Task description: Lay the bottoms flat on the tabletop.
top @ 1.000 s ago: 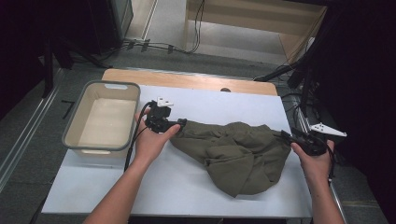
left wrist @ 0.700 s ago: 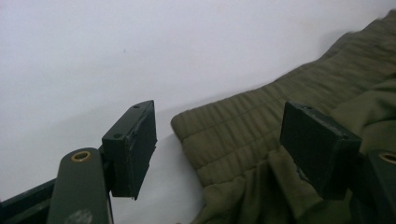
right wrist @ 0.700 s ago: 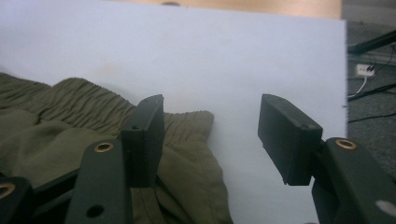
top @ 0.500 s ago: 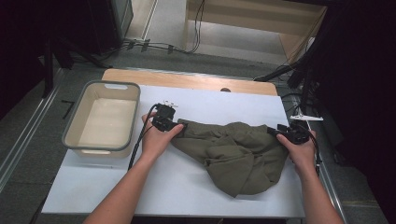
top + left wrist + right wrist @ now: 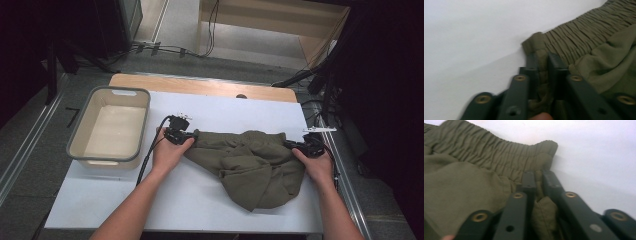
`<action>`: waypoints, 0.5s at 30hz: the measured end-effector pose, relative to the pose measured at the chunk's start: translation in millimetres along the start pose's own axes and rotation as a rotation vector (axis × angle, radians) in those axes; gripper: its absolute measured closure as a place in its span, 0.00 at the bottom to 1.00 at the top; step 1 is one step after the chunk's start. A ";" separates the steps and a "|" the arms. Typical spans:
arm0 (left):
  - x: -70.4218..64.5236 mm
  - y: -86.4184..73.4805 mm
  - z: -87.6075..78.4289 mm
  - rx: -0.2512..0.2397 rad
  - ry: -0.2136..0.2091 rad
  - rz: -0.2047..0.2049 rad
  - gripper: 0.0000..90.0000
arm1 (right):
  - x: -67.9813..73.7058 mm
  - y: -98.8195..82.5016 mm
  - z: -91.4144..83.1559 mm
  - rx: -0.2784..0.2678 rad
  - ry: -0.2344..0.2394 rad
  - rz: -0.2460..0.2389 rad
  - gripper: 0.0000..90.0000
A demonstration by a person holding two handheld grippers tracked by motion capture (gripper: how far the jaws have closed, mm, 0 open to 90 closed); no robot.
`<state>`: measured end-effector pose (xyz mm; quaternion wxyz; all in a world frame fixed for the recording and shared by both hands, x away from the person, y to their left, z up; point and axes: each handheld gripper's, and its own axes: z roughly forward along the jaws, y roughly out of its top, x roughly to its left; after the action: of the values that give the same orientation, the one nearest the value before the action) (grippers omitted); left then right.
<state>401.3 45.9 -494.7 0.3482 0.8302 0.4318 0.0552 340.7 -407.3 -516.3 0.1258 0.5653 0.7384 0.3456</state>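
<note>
Garment (image 5: 250,165) between grippers, elastic gathers plain in gripper views

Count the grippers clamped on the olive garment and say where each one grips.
2. The left gripper pinches the olive garment at its left end, and the right gripper pinches its right end.
</note>
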 end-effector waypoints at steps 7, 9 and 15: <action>3.1 25.9 -10.9 -0.094 0.031 0.025 0.93 | -1.6 19.7 -15.7 -0.156 -0.083 -0.053 0.93; 7.2 36.8 -12.6 -0.126 0.040 0.015 0.93 | -2.2 28.8 -15.6 -0.187 -0.103 -0.065 0.93; 28.3 63.1 -11.3 -0.191 0.039 -0.051 0.93 | -9.9 60.7 -4.7 -0.220 -0.111 -0.059 0.93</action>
<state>457.2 49.0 -452.6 0.4185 0.7808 0.4522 0.1033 386.6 -410.8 -475.3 0.2378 0.5442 0.7043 0.3889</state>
